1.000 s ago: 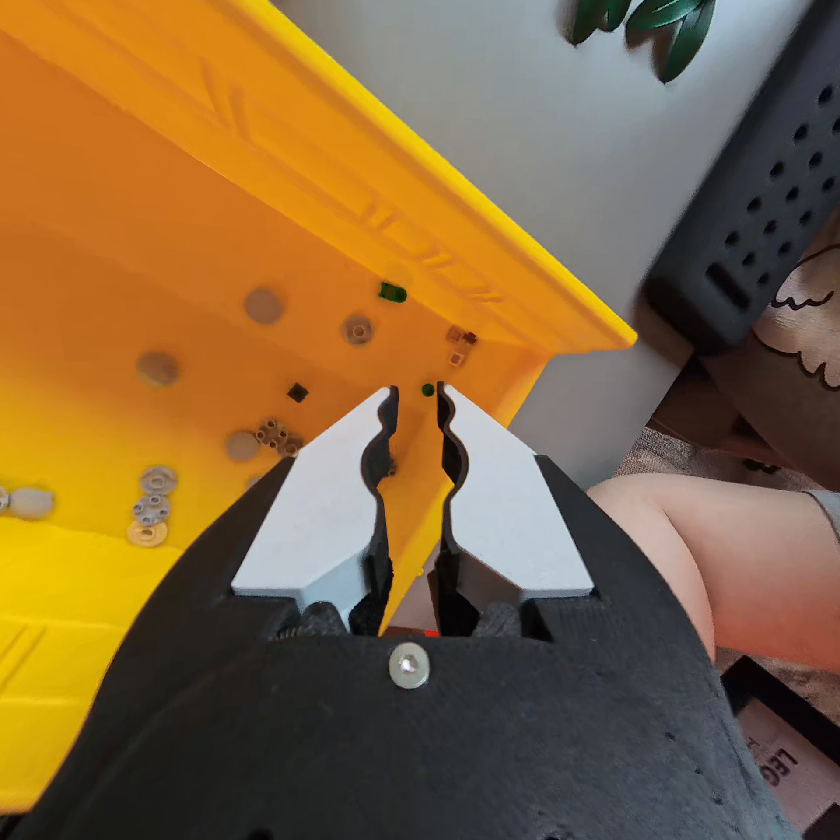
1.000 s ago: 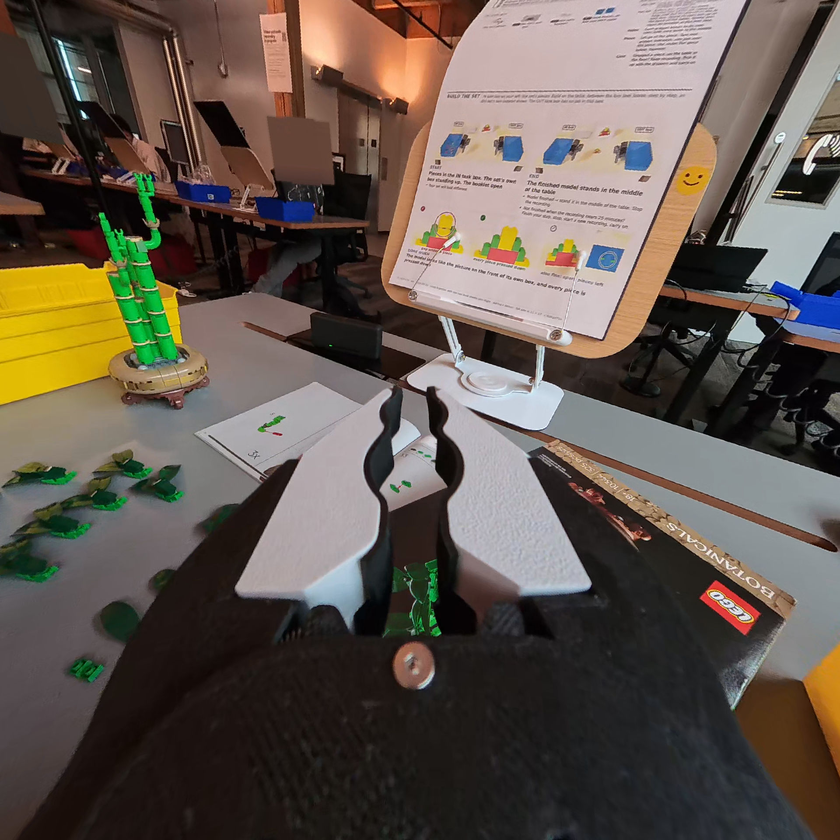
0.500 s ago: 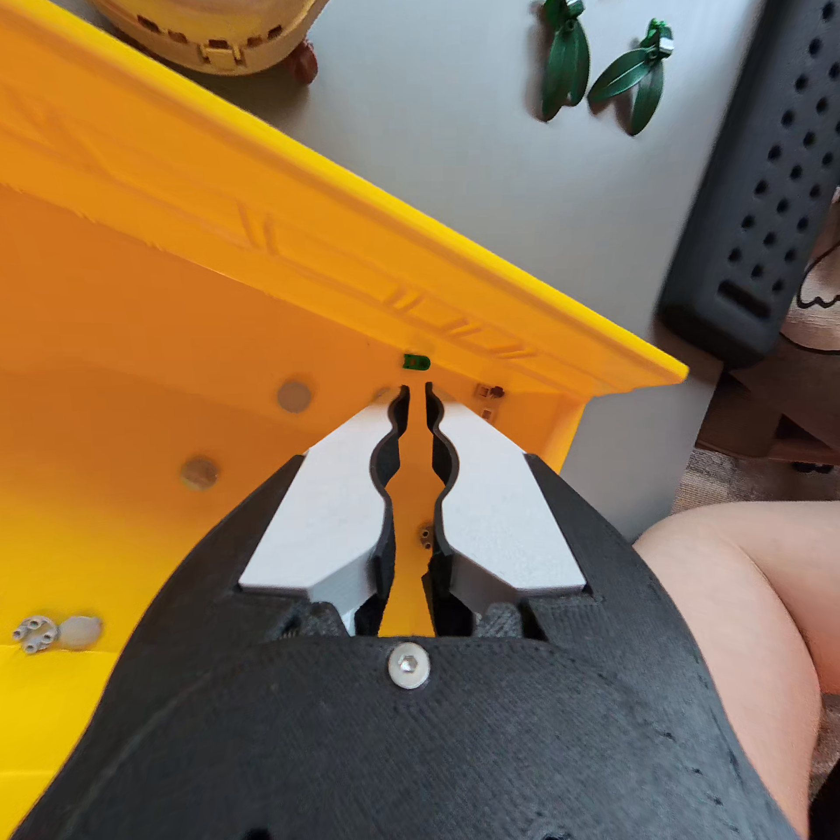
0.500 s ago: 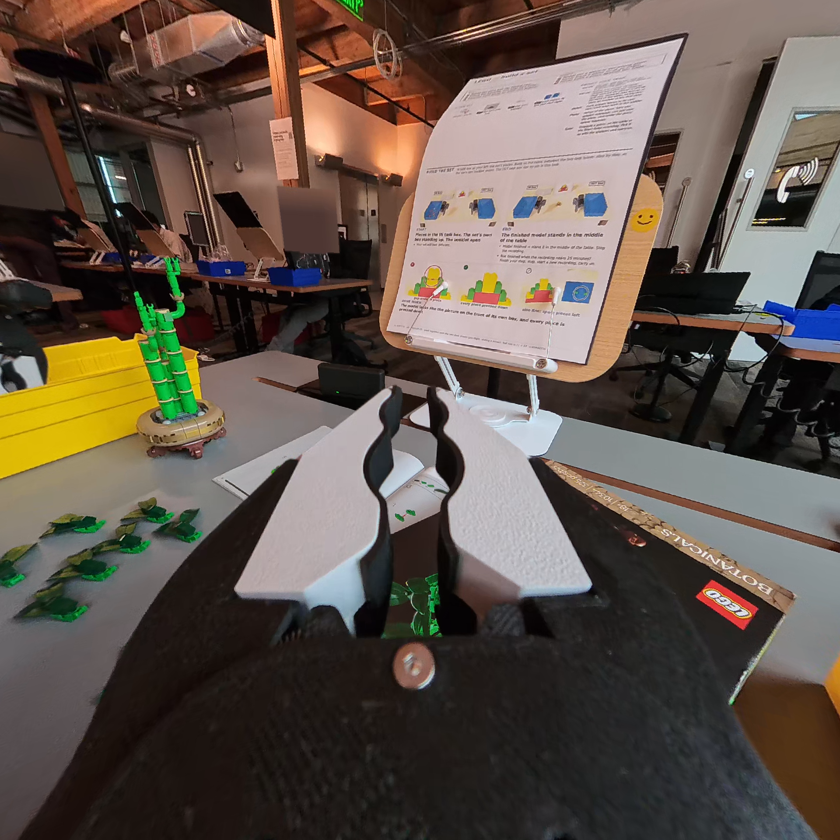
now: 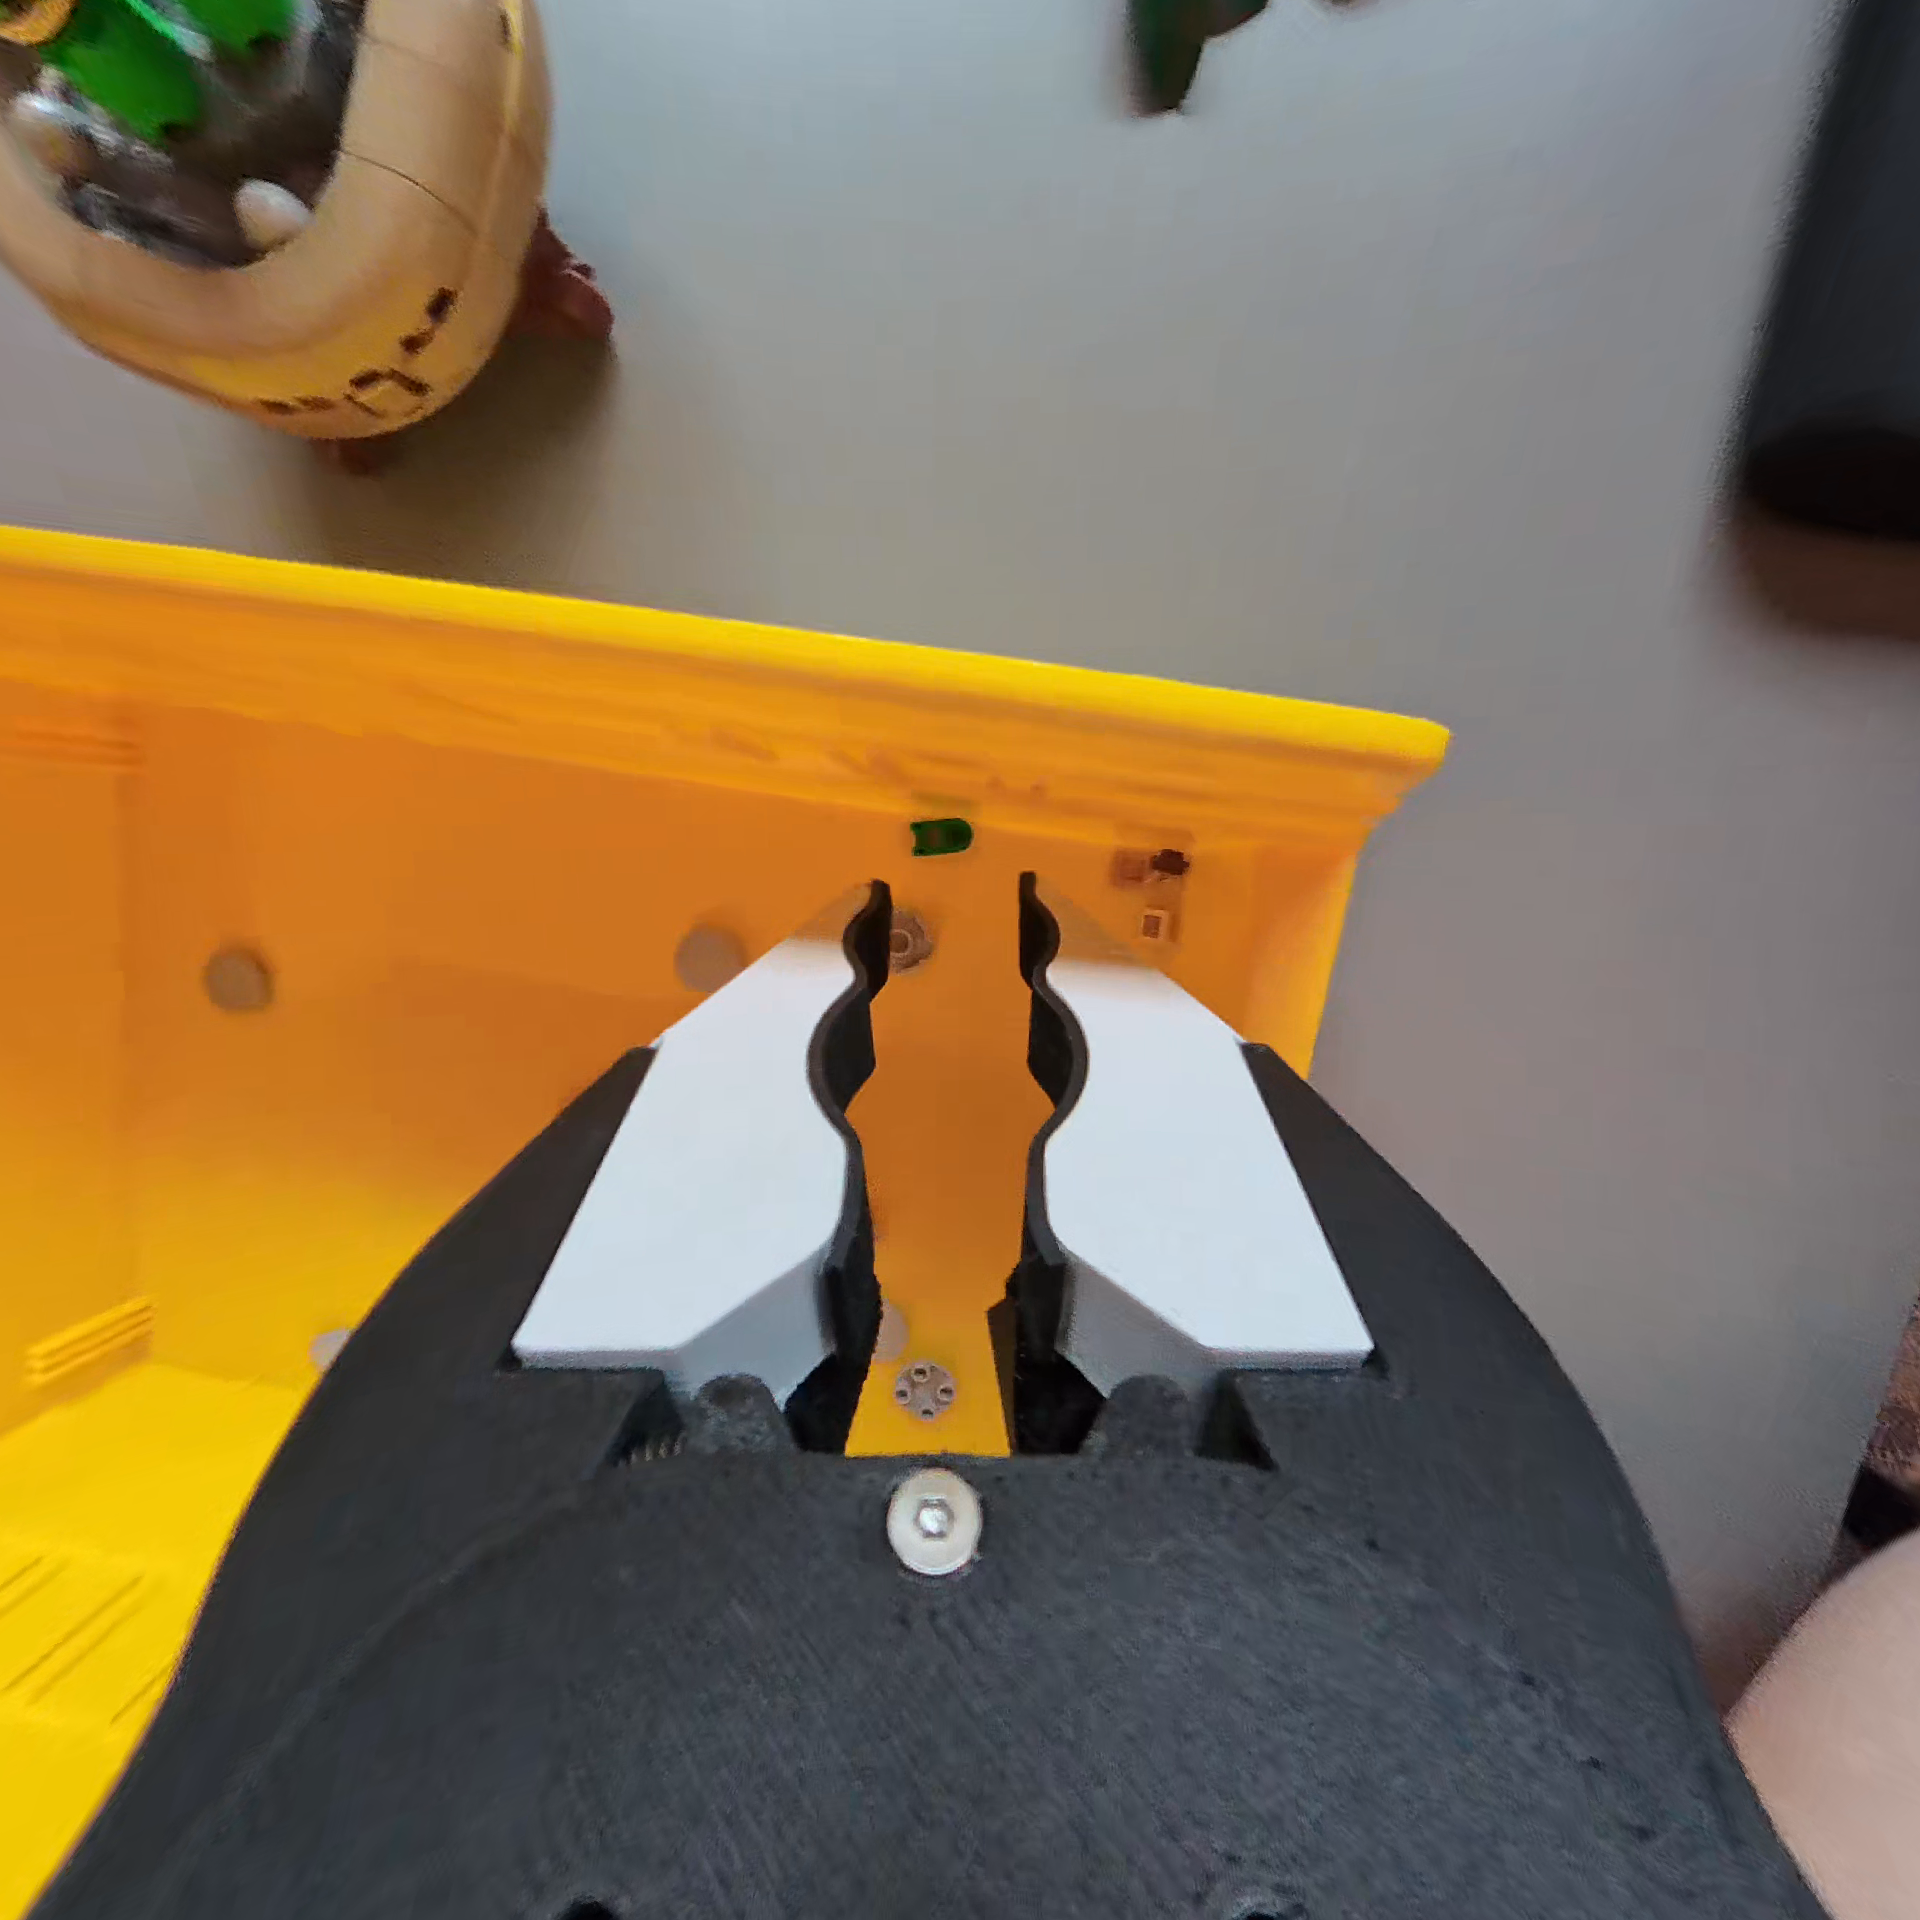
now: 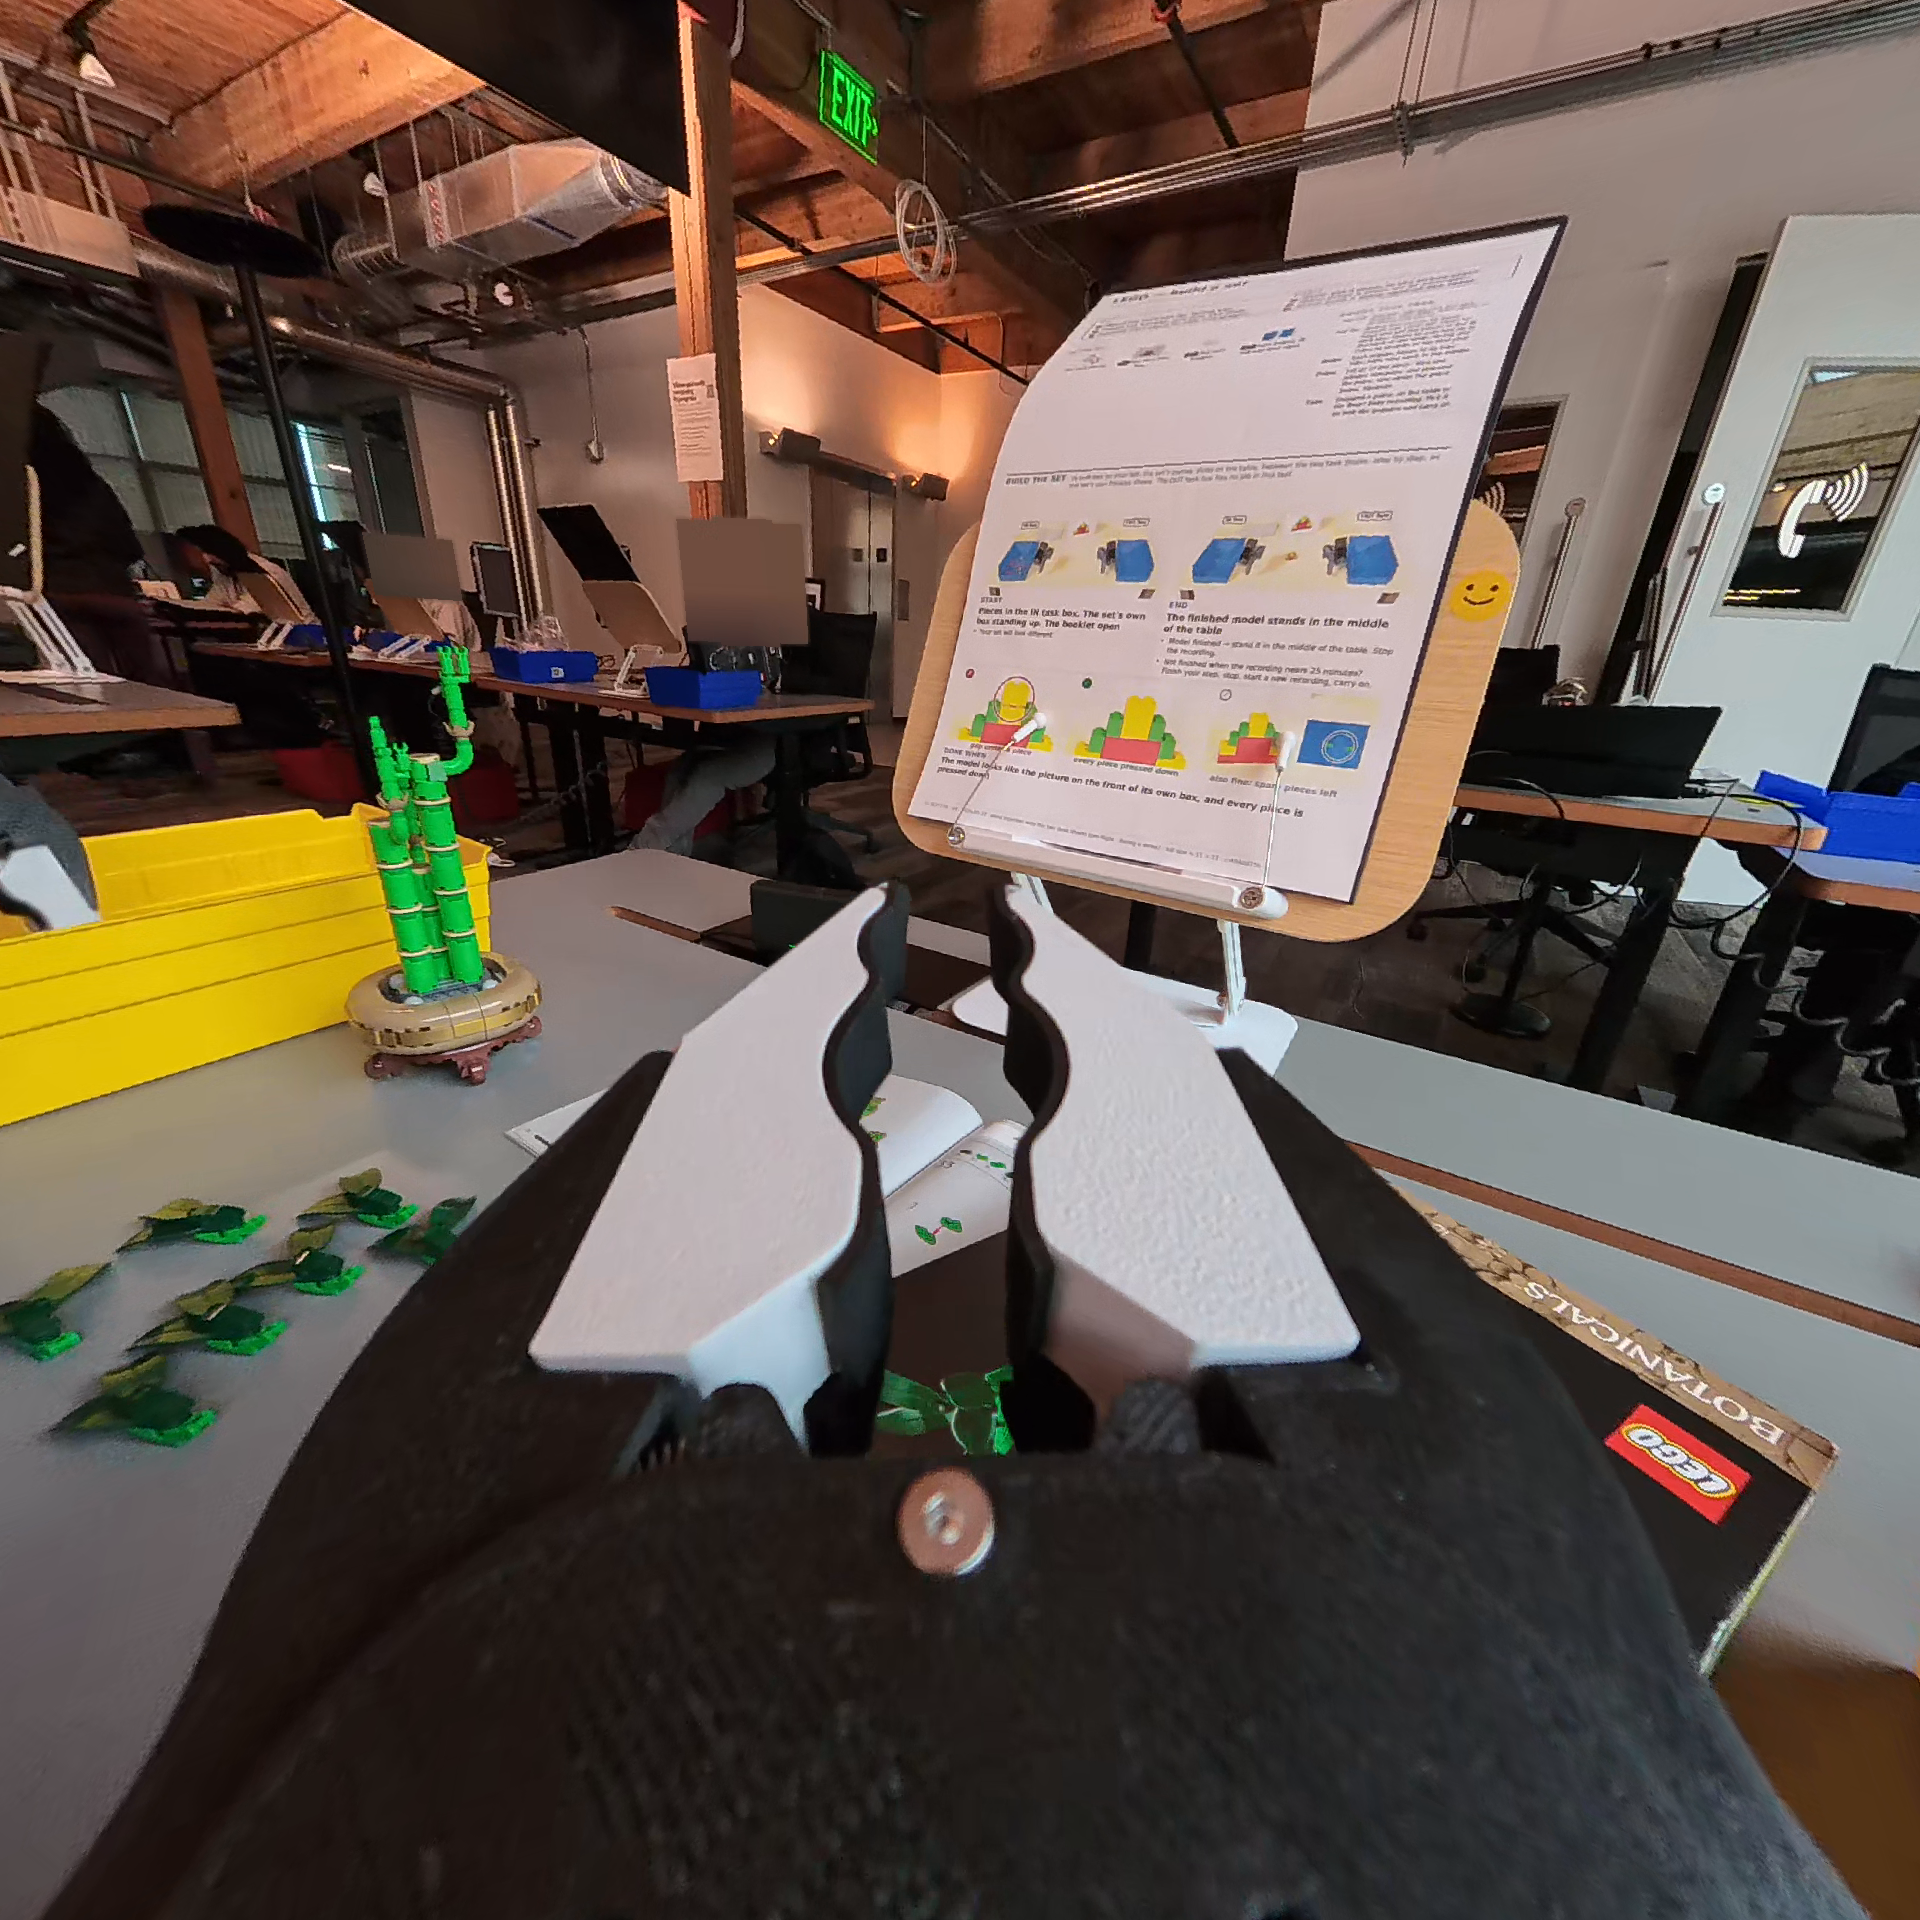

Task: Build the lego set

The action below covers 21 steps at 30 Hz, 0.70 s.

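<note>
Place: you're in a shared open-plan workshop.
Evidence: rows of desks (image 6: pixel 665 707) with blue bins (image 6: pixel 701 686), exposed timber ceiling (image 6: pixel 260 114), ductwork (image 6: pixel 540 203), lit exit sign (image 6: pixel 850 109).

Right wrist view, upper right: printed instruction sheet (image 6: pixel 1236 582) clipped on a wooden board with white stand (image 6: pixel 1455 790), standing on the grey desk (image 6: pixel 1621 1143). Background: blue trays (image 6: pixel 701 686) on far benches, green exit sign (image 6: pixel 850 109) top centre.
</note>
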Motion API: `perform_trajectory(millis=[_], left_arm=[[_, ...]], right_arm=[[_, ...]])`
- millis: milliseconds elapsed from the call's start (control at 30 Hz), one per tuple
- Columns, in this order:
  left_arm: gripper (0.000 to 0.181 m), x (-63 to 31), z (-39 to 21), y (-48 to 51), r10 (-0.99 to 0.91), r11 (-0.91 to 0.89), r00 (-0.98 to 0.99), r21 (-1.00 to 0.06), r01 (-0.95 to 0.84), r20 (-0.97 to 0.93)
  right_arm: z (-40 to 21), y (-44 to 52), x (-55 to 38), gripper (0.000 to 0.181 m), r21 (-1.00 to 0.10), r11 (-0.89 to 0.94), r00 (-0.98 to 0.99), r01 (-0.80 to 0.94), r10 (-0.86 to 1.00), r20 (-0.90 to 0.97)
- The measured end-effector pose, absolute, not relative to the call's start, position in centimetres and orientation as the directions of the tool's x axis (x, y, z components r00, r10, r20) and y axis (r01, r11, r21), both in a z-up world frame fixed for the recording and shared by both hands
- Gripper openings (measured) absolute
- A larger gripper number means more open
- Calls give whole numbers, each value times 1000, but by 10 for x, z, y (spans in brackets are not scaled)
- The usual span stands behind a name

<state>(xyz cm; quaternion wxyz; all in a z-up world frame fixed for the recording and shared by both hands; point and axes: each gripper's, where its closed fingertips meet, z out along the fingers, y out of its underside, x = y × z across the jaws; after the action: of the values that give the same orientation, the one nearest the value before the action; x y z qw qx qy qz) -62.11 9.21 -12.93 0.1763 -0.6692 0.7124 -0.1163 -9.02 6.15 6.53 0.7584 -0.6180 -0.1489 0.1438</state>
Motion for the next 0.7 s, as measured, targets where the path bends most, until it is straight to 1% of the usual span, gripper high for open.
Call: perform_trajectory(millis=[67, 133, 233, 300, 367, 467, 533, 600, 700], left_arm=[[26, -621, -136, 92, -994, 94, -63, -401, -911, -91], [25, -615, -139, 94, -990, 128, -87, -436, -891, -114], [19, -609, -142, 97, -986, 155, -107, -492, -857, -124], [17, -610, -148, 98, -988, 153, -114, -496, -855, -108], [19, -612, -156, 99, -989, 148, -118, -482, -863, -92], [20, -611, -157, 99, -989, 148, -127, -492, -858, -76], [18, -610, -158, 98, -989, 147, -133, -497, -855, -63], [12, -609, -158, 95, -990, 140, -138, -515, -846, -43], [12, -609, -158, 96, -993, 116, -117, -526, -842, -31]], right_arm=[[68, 60, -89, 14, -978, 205, 914, -49, 403, 38], [72, 59, -90, 13, -974, 217, 910, -70, 413, 27], [74, 59, -92, 13, -973, 220, 908, -70, 418, 29], [72, 60, -94, 14, -975, 213, 907, -59, 419, 37], [72, 61, -95, 14, -976, 209, 905, -53, 423, 41], [72, 60, -96, 15, -976, 211, 906, -50, 422, 45], [73, 60, -95, 15, -976, 211, 906, -55, 422, 40], [74, 60, -94, 15, -975, 211, 904, -67, 427, 31], [74, 60, -94, 15, -975, 210, 902, -78, 432, 21]])
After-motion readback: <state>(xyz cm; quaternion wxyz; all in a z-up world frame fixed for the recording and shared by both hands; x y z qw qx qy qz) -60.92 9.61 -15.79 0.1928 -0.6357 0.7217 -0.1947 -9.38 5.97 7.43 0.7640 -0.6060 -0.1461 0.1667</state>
